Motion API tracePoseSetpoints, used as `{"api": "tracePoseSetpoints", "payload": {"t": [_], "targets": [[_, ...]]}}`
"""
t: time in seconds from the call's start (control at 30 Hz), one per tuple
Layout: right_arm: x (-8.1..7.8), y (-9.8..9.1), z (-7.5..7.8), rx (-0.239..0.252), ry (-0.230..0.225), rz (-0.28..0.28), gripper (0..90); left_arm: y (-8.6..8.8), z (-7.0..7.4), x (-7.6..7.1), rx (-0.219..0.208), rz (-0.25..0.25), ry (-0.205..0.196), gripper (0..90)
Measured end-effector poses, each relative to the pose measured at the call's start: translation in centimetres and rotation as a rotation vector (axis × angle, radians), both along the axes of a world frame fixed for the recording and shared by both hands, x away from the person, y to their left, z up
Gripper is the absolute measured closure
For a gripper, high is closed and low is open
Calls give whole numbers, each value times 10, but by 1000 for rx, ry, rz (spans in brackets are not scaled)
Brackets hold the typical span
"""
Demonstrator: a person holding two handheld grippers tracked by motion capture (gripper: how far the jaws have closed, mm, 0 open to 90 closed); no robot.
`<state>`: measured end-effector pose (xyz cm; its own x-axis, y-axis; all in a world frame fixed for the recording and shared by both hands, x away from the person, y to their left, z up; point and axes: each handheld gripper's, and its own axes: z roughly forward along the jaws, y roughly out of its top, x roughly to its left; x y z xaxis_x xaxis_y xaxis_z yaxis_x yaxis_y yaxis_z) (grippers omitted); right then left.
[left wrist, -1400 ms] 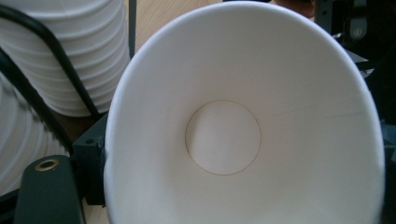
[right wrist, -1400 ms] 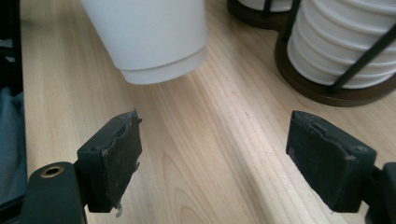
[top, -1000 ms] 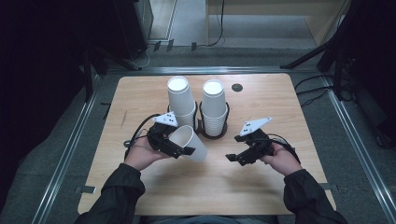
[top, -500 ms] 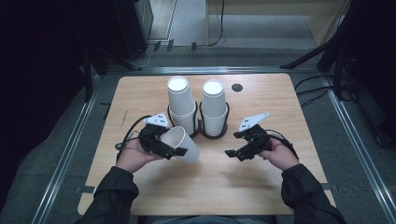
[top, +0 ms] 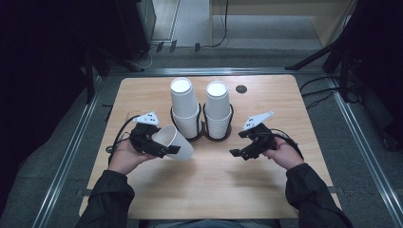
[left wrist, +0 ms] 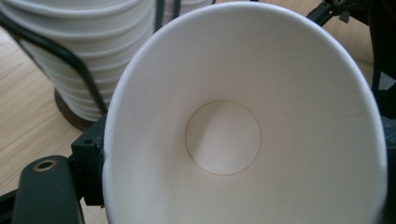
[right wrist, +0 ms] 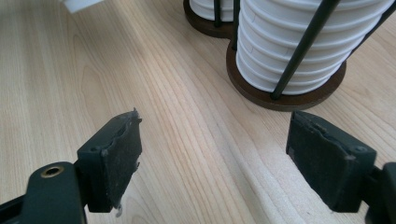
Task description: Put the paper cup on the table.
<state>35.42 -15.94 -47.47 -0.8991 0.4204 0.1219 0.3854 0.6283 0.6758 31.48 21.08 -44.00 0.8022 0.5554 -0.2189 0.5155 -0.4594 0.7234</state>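
Sleeves and hands enter from the near edge of the desk (top: 209,190). Left gripper (top: 164,148) grips one white paper cup (top: 175,141) lying on its side, mouth toward the gripper, just in front of the left stack; the cup covers most of its fingers (left wrist: 88,163) in the left gripper view. Right gripper (top: 237,153) hovers with fingers (right wrist: 116,154) spread apart, nothing between them. Beyond stand two cup stacks (top: 184,107) in a black wire holder (top: 203,135); individual cups are too close to count. One dark round hole (top: 241,89) lies farthest.
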Motion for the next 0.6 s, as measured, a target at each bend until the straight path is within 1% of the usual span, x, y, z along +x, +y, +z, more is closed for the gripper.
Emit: {"api": "tracePoseSetpoints", "payload": {"t": [0.17, 0.23, 0.27, 0.3, 0.33, 0.37, 0.4, 0.43, 0.6], "targets": [[1, 2, -2, -12, 5, 2, 182, 12, -2, 4, 2, 42, 1, 139], [1, 3, -3, -18, 3, 5, 182, 18, -1, 7, 5, 63, 0, 139], [1, 3, -3, -18, 3, 5, 182, 18, -1, 7, 5, 63, 0, 139], [1, 3, -3, -22, 4, 7, 182, 20, 1, 9, 2, 76, 2, 140], [1, 3, -3, -22, 4, 7, 182, 22, 2, 9, -6, 79, 4, 140], [1, 3, -4, -24, 1, 8, 182, 25, 4, 11, -6, 83, -1, 140], [1, 3, -4, -24, 1, 8, 182, 25, 4, 11, -6, 83, -1, 140], [2, 3, -4, -20, 4, 11, 182, 28, 5, 12, 1, 96, -5, 140], [3, 3, -5, -20, 10, 8, 186, 35, 4, 15, -4, 118, -2, 139]]}}
